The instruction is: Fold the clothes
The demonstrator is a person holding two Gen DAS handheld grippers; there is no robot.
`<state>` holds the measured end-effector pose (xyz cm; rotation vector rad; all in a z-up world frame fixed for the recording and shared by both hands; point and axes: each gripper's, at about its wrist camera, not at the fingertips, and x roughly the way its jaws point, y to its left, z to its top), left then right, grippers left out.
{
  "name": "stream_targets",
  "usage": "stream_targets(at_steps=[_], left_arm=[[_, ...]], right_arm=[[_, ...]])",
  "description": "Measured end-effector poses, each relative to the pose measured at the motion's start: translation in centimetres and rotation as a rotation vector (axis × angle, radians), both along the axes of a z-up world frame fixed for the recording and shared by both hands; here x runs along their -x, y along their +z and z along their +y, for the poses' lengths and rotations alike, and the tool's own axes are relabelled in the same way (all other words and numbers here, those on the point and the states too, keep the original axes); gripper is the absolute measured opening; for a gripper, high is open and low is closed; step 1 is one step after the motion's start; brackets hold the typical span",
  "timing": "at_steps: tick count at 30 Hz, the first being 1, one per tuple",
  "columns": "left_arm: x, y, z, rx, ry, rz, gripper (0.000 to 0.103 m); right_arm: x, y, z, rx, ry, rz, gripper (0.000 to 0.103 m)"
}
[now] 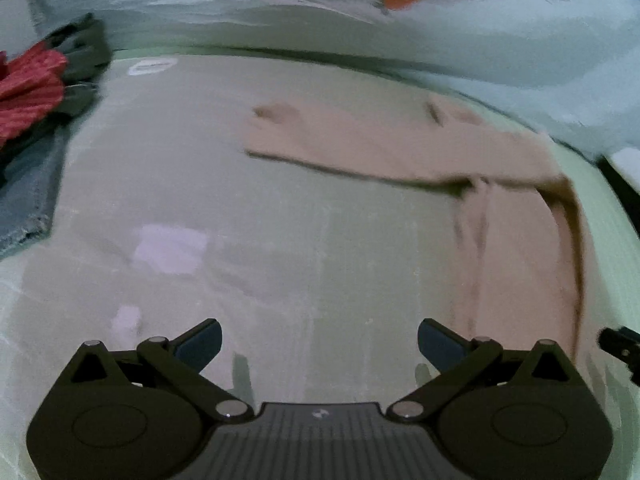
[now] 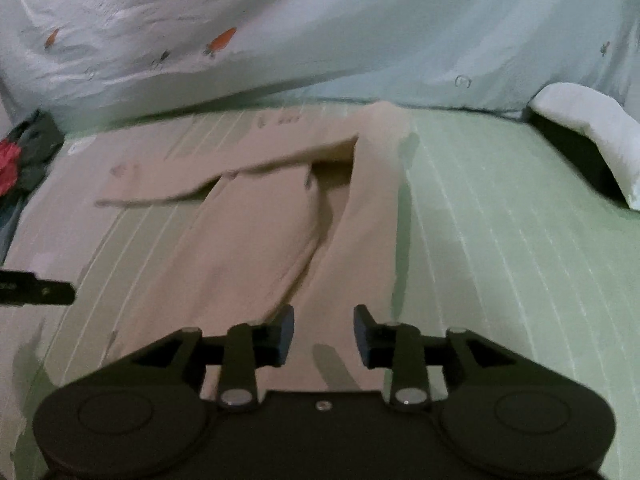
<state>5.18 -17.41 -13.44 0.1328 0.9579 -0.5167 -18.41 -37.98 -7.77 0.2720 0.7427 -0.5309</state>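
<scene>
Item: one pair of beige trousers, plain light tan cloth, no pattern that we can make out through the blur. It lies on a pale green bed sheet with thin white stripes, roughly in the middle of the bed. We see it partly folded: one leg runs lengthwise toward the right wrist camera, and a second band of cloth crosses it sideways at the far end, giving an L shape in the left wrist view. A long crease or seam runs down the lengthwise leg, and dark shadow marks where one layer overlaps the other.

Left gripper: jaws spread wide, nothing between them, hovering over bare sheet beside the trousers' left edge.

Right gripper: jaws partly apart with a clear gap, above the near end of the trousers; we see no cloth pinched between the pads.

Surroundings: a light blue quilt with small orange carrot prints bunched along the far side; a white pillow at the right; a heap of red and dark clothes at the left, with a piece of blue denim below it.
</scene>
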Motion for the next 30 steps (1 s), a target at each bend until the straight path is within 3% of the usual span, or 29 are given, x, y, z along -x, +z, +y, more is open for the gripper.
stream_targets(at_steps=[11, 15, 17, 20, 21, 23, 25, 26, 27, 30], left_arm=[[-13.2, -0.1, -2.2, 0.017, 0.206, -0.036, 0.102], [-17.0, -1.1, -4.2, 0.0, 0.219, -0.03, 0.101], [-18.1, -1.6, -5.1, 0.0, 0.217, -0.021, 0.099], [-19.1, -2.3, -6.2, 0.021, 0.196, 0.005, 0.092], [-19.0, -2.4, -6.6, 0.02, 0.179, -0.003, 0.087], [-18.7, -2.5, -7.3, -0.009, 0.143, -0.046, 0.073], [-18.5, -2.4, -7.8, -0.025, 0.106, -0.079, 0.027], [-18.3, -2.3, -8.0, -0.033, 0.087, -0.095, 0.014], [-18.4, -2.1, -7.9, -0.025, 0.085, -0.09, 0.008], [-18.2, -0.4, -7.0, 0.015, 0.093, -0.101, 0.007]], right_arm=[[-10.8, 1.8, -11.0, 0.046, -0.023, -0.078, 0.039], [-15.5, 0.5, -14.6, 0.035, -0.022, -0.043, 0.042], [-17.4, -0.7, -16.0, 0.033, -0.006, -0.02, 0.05], [-19.2, -2.2, -17.3, 0.033, -0.003, 0.011, 0.047], [-19.5, -2.6, -17.6, 0.032, 0.0, 0.014, 0.044], [-19.9, -3.0, -18.1, 0.035, 0.004, 0.011, 0.017], [-19.6, -2.9, -18.3, 0.034, 0.004, -0.014, 0.006], [-19.2, -2.6, -18.4, 0.03, -0.003, -0.034, 0.005], [-18.8, -2.3, -18.4, 0.027, -0.01, -0.055, 0.005], [-17.4, -0.4, -18.3, 0.02, -0.037, -0.128, 0.005]])
